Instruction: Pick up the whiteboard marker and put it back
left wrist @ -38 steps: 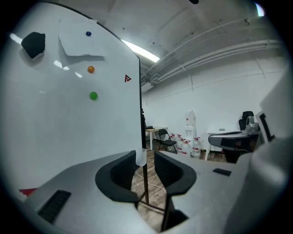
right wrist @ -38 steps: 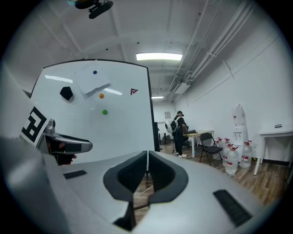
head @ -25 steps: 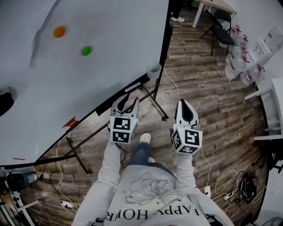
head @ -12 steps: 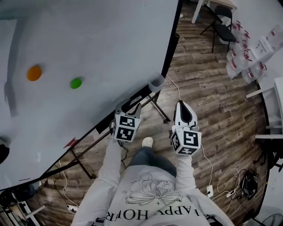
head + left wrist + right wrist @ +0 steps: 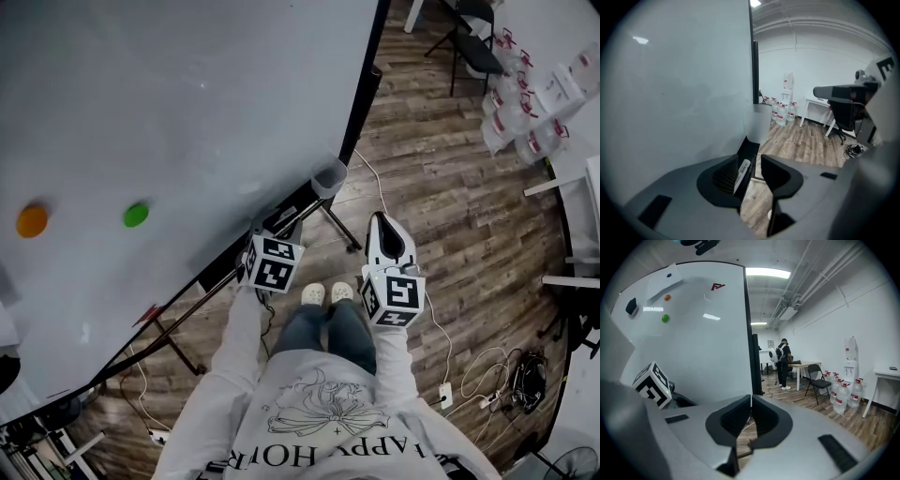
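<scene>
The black whiteboard marker (image 5: pixel 743 169) with a white label lies between my left gripper (image 5: pixel 751 164)'s jaws, which have just been opening. My right gripper (image 5: pixel 750 399) is squeezed together.

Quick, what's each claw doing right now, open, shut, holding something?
Left gripper: open, jaws have just been opening; the black whiteboard marker with a white label sits between them, ungripped.
Right gripper: shut, holding nothing.

- We find the marker (image 5: pixel 742 169) lying in the tray (image 5: pixel 220 262) along the whiteboard's (image 5: pixel 187 112) lower edge;
- the cup (image 5: pixel 328 175) sits at that tray's right end;
- two magnets (image 5: pixel 136 215) sit side by side on the whiteboard, left of the cup;
- a chair (image 5: pixel 816 380) and bottles (image 5: pixel 841 397) stand on the floor (image 5: pixel 441 187), right of the whiteboard.
</scene>
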A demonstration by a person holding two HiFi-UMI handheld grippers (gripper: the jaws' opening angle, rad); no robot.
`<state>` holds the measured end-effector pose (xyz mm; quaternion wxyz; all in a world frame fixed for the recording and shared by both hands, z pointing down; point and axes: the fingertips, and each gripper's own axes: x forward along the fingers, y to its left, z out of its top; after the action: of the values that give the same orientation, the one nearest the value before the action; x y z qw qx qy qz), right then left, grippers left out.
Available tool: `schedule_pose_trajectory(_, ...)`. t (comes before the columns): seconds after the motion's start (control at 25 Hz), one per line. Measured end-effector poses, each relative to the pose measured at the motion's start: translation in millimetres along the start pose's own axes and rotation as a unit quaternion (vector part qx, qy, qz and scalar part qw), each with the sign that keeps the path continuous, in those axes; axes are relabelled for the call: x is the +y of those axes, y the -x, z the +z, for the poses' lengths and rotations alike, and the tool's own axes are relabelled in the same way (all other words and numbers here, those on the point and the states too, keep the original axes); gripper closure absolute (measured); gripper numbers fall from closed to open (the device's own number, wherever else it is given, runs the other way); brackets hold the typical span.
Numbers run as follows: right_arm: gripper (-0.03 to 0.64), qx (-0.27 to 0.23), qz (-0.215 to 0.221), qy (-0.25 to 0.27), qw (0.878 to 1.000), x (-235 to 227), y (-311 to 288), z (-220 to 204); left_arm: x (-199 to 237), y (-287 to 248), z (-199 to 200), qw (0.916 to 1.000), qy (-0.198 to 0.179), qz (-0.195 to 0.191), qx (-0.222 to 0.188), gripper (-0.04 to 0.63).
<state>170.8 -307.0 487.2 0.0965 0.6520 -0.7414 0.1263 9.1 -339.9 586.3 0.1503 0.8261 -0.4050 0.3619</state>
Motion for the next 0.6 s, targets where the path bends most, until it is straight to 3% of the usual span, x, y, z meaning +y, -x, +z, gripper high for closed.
schedule_pose_trajectory(0.6,0.608,0.035,0.049,0.012,0.998,-6,-25,-15,3,-37,-13,0.9962,-0.008,0.039,0.077,0.448)
